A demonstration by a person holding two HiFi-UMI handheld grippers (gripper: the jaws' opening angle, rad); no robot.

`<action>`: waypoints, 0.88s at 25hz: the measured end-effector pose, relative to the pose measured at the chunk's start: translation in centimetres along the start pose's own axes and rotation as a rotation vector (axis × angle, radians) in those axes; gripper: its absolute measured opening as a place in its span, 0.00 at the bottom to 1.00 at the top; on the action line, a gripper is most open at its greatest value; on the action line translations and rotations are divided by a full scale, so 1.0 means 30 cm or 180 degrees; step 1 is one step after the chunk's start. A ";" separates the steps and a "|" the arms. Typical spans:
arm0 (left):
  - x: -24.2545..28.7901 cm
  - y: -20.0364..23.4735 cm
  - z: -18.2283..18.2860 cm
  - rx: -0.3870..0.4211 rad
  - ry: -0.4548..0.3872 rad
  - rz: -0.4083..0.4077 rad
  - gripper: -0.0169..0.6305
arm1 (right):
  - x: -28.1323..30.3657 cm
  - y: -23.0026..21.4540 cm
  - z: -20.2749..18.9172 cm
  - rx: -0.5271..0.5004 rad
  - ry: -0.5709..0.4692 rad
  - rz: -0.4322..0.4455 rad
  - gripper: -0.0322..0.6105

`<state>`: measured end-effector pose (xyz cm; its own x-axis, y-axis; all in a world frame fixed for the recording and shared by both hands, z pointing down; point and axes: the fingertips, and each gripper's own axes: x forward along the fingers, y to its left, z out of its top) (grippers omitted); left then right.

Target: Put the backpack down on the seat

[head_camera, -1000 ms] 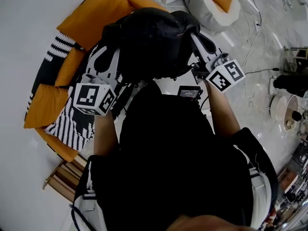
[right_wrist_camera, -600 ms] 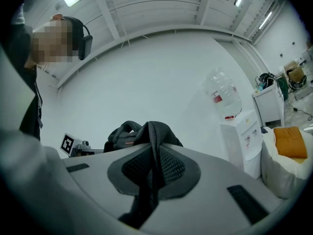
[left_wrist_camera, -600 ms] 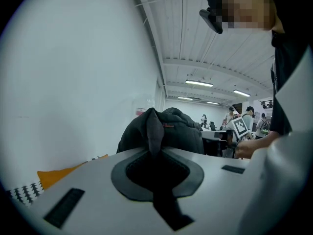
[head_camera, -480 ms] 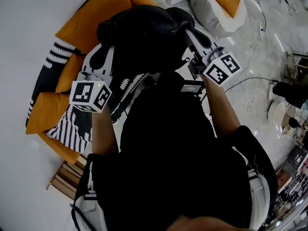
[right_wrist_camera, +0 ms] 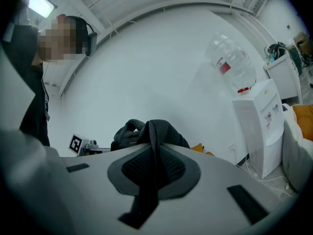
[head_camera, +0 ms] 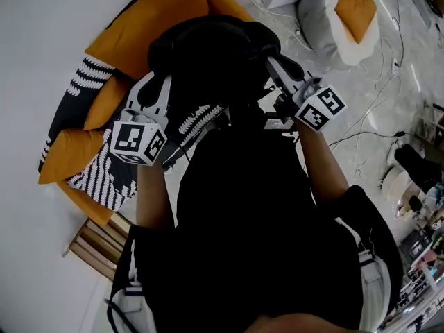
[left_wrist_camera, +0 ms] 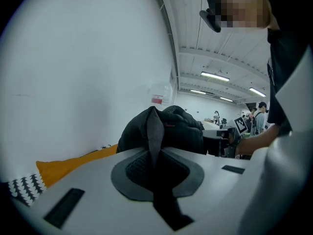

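Observation:
A black backpack (head_camera: 208, 61) hangs between my two grippers over the round seat (head_camera: 156, 19), which has orange cushions and a black-and-white patterned cushion (head_camera: 104, 179). In the head view my left gripper (head_camera: 158, 83) sits at the bag's left side and my right gripper (head_camera: 272, 55) at its right. In the left gripper view the left gripper (left_wrist_camera: 155, 166) is shut on a black strap (left_wrist_camera: 155, 129) that runs up to the bag (left_wrist_camera: 183, 131). In the right gripper view the right gripper (right_wrist_camera: 153, 169) is shut on another strap (right_wrist_camera: 156, 136). Whether the bag touches the seat is hidden.
A white beanbag with an orange cushion (head_camera: 336, 16) lies to the right of the seat. Cables (head_camera: 388, 75) trail over the floor. A water dispenser (right_wrist_camera: 261, 126) stands by the wall. A wooden frame (head_camera: 97, 245) shows under the seat's near edge. People (left_wrist_camera: 259, 114) stand far off.
The backpack and both grippers have shifted a little further over the orange cushions. Both grips on the straps look the same.

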<state>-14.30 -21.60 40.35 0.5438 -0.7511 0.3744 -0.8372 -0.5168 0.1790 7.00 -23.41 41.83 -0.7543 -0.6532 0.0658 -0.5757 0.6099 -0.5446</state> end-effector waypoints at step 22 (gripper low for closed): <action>0.464 0.354 -0.312 -0.0550 0.0730 0.0263 0.08 | 0.412 -0.485 -0.260 0.0446 0.0628 -0.0022 0.13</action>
<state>-16.18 -33.69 55.97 0.4623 -0.6652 0.5863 -0.8863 -0.3654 0.2843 3.59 -36.85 57.08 -0.8054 -0.5486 0.2246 -0.5422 0.5286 -0.6532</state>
